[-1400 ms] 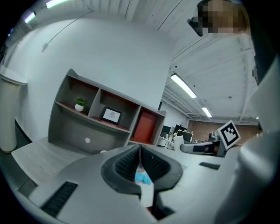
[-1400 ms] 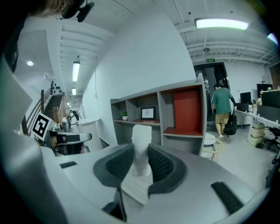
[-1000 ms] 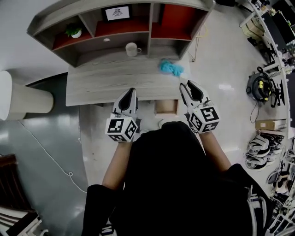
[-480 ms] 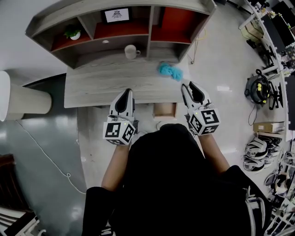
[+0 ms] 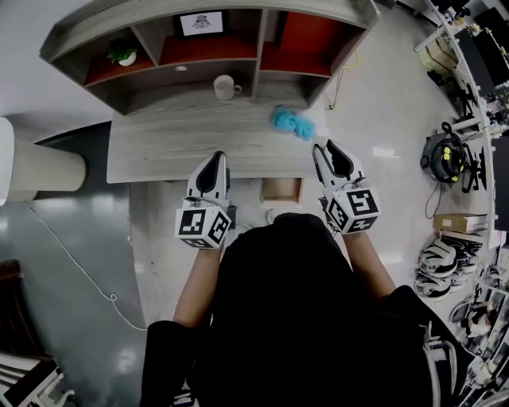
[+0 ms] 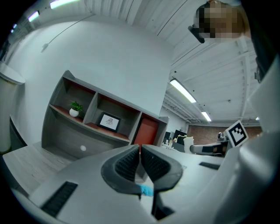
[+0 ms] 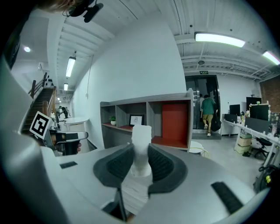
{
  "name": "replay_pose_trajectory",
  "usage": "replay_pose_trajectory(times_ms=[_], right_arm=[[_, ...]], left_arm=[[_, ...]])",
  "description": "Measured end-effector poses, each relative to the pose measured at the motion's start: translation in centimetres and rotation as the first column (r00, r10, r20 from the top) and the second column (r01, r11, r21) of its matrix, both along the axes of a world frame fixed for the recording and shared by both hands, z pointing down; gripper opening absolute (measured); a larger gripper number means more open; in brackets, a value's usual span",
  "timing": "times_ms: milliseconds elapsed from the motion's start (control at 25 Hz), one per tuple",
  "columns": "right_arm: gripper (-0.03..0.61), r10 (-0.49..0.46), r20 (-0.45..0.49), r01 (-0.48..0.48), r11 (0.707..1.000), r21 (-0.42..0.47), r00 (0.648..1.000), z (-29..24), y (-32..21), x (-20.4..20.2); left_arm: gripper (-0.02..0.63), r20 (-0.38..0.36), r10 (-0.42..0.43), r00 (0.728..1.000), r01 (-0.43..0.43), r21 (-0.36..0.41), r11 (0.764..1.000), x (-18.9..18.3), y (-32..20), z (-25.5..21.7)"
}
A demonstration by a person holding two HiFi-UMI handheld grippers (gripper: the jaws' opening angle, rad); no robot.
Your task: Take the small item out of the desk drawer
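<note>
In the right gripper view my right gripper (image 7: 140,152) is shut on a small white item (image 7: 141,139) that stands up between the pads. From the head view that gripper (image 5: 325,146) hangs over the desk's front edge, just right of the open wooden drawer (image 5: 283,191); the item is hidden there. My left gripper (image 5: 216,156) is held over the same edge, left of the drawer. Its jaws (image 6: 140,149) are shut with nothing between them.
The grey desk (image 5: 167,143) carries a hutch with red-backed shelves (image 5: 199,49), a white mug (image 5: 226,86) and a blue cloth (image 5: 292,122). A small plant (image 5: 126,54) and a framed picture (image 5: 200,23) sit on the shelves. A round white table (image 5: 36,168) stands at the left.
My left gripper has drifted a little to the left and nearer to the body. The right gripper keeps its place and its hold on the white item.
</note>
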State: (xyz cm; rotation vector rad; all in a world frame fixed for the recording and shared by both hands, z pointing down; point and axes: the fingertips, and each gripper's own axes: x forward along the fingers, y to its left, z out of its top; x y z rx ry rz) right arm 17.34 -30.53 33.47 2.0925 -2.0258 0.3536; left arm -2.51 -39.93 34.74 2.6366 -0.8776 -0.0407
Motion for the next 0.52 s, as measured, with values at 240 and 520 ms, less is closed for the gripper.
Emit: replay_pose_trajectory(times_ms=[240,520], right_arm=[[0.104,-0.038,0.006,0.038,0.999,-0.020,0.999,0.5,-0.2,0.6],[0.104,-0.077,0.010,0.077,0.997,-0.029,0.997,1.1,-1.0,1.9]], left_arm=[[0.017,0.005,-0.018,1.000,0.018,-0.015,1.000,1.1,0.2,0.6],[0.017,0.010,-0.050,0.999,0.050,-0.015,0.999,2.4,-0.2,1.0]])
